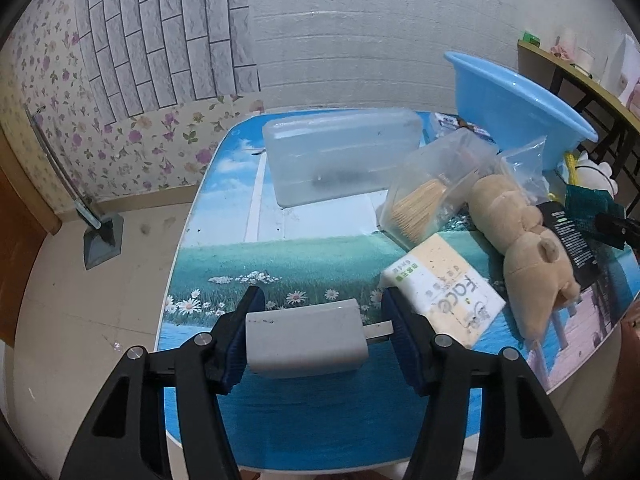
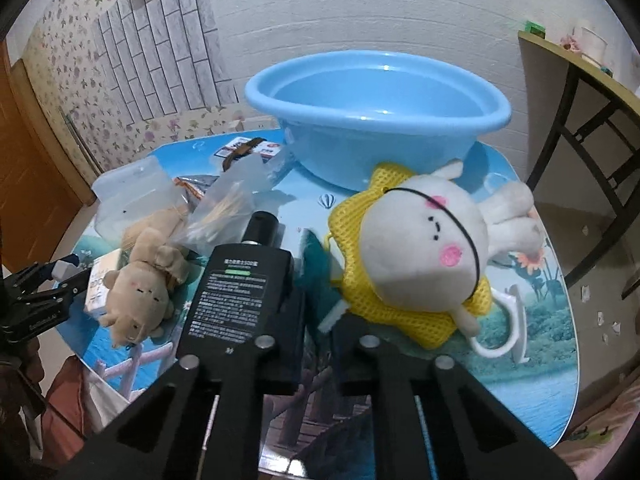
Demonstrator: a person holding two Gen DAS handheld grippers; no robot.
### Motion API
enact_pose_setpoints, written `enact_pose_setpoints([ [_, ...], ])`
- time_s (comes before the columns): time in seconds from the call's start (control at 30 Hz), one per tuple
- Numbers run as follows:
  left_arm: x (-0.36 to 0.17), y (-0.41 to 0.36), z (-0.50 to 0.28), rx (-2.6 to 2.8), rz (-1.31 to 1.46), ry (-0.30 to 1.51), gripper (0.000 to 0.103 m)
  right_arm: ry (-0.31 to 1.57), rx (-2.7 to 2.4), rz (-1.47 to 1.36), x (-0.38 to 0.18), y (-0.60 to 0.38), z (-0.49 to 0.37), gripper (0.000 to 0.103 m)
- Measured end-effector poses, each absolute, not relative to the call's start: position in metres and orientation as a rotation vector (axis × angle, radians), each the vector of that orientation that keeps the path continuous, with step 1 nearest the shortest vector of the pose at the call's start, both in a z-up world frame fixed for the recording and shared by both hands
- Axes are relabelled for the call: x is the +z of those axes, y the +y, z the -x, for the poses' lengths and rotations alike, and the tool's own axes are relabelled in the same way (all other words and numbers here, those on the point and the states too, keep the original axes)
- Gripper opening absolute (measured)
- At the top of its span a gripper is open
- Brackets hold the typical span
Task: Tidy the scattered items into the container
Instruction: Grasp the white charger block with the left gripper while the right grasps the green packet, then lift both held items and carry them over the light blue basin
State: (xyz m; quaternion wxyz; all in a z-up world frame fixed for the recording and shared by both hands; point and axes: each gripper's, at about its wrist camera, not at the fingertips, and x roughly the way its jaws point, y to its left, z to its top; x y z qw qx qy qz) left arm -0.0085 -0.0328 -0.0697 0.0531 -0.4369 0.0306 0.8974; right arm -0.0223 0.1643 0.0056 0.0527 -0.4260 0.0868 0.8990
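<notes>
My left gripper point(image 1: 320, 336) is shut on a white plug charger point(image 1: 306, 342), its prongs against the right pad, above the table's near edge. My right gripper point(image 2: 316, 312) is shut on a black labelled bottle point(image 2: 240, 292), held above the table. The light blue basin point(image 2: 376, 116) stands at the back of the table and is empty. A beige plush point(image 2: 138, 292), a white rabbit plush point(image 2: 424, 244) on yellow mesh, a tissue pack point(image 1: 444, 292) and a bag of wooden sticks point(image 1: 432, 192) lie scattered.
A clear plastic box point(image 1: 340, 160) lies at the back left of the sky-print table point(image 1: 304, 248). A white hook point(image 2: 508, 320) lies at the right. Snack packets point(image 2: 248, 148) sit beside the basin. A dark-framed side table point(image 2: 580, 92) stands to the right.
</notes>
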Motion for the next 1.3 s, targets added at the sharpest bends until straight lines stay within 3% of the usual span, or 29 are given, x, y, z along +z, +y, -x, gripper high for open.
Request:
enact_pose_setpoints([
  [0.6,-0.007,-0.016,0.012,2.767,1.177,0.071,0.061,0.336,2.913,1.008,0.077,0.164,-0.001,0.008],
  [1.3,0.038,0.047,0.024,2.723,1.031,0.13,0.061,0.368,2.998,0.942,0.09,0.175,-0.01,0.008],
])
